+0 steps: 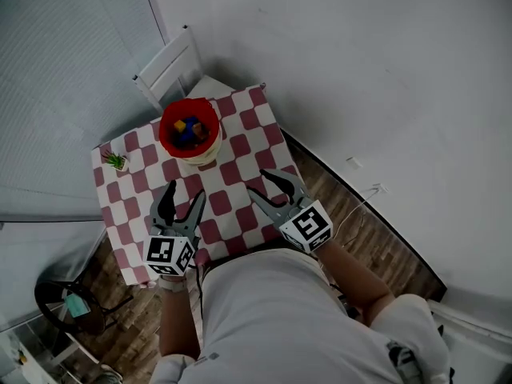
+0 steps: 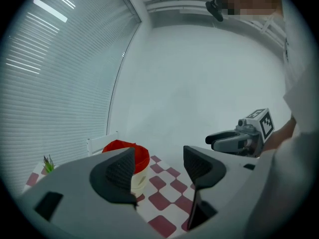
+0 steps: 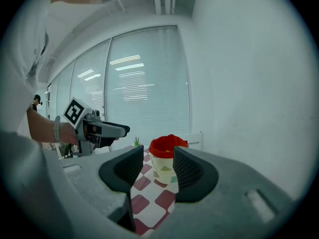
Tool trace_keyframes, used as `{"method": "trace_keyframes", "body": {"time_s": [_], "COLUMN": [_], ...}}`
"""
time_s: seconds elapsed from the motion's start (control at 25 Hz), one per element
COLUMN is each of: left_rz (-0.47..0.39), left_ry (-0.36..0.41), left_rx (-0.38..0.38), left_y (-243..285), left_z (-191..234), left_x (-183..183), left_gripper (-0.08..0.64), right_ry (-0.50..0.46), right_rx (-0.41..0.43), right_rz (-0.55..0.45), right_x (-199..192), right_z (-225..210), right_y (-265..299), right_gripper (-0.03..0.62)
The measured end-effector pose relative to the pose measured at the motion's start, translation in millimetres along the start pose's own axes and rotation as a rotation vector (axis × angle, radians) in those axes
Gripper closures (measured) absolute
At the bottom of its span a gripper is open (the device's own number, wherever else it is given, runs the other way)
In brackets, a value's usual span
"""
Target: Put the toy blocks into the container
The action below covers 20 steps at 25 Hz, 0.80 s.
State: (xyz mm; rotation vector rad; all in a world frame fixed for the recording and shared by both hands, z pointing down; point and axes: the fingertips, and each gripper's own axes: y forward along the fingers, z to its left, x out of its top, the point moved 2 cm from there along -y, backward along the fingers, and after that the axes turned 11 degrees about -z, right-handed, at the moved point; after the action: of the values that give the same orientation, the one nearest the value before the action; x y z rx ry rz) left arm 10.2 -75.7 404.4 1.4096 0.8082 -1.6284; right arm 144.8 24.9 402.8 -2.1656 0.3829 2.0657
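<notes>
The left tongs (image 1: 185, 194) and right tongs (image 1: 262, 183) both gape open and empty over the near edge of the checked worktop (image 1: 241, 147), while the red container (image 1: 167, 123), toy blocks (image 1: 189, 131) inside, stands ahead of both, nearer the left.

Small square table (image 1: 232, 176) under a red-and-white checked cloth (image 1: 248, 145), standing near the corner of the room; white chair (image 1: 170, 69) drawn up at its far edge; tiny green potted plant (image 1: 116, 161) on the cloth at one corner; pale horizontal blinds (image 1: 64, 70) along one side, plain white wall (image 1: 360, 70) along the other; dark wood-plank floor (image 1: 376, 250); thin white cable (image 1: 362, 202) trailing by the skirting; black round-framed seat (image 1: 56, 290) bearing a teal item (image 1: 76, 304), well apart from the table.
</notes>
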Motion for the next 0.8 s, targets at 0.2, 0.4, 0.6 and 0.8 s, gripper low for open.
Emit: {"method": "trace_keyframes", "body": {"time_s": [0.2, 0.4, 0.6, 0.8], "left_rz": [-0.049, -0.064, -0.048, -0.035], "left_ry": [0.018, 0.04, 0.024, 0.017], "left_rx": [-0.04, -0.053, -0.043, -0.047], "left_y": [-6.4, -14.2, -21.2, -26.3], "left_z": [-19.4, -33.2, -38.2, -38.5], "left_x": [9.1, 10.4, 1.4, -2.6], "left_gripper": [0.264, 0.264, 0.264, 0.264], "right_ry": [0.0, -0.022, 0.015, 0.016], "right_rx": [0.01, 0.022, 0.024, 0.022], "right_rz": [-0.04, -0.034, -0.02, -0.01], "right_x": [12.9, 10.0, 7.5, 1.4], "right_z": [10.9, 14.1, 16.2, 15.6], "right_y": [-14.6, -25.0, -23.9, -22.2], "right_gripper": [0.422, 0.422, 0.422, 0.422]}}
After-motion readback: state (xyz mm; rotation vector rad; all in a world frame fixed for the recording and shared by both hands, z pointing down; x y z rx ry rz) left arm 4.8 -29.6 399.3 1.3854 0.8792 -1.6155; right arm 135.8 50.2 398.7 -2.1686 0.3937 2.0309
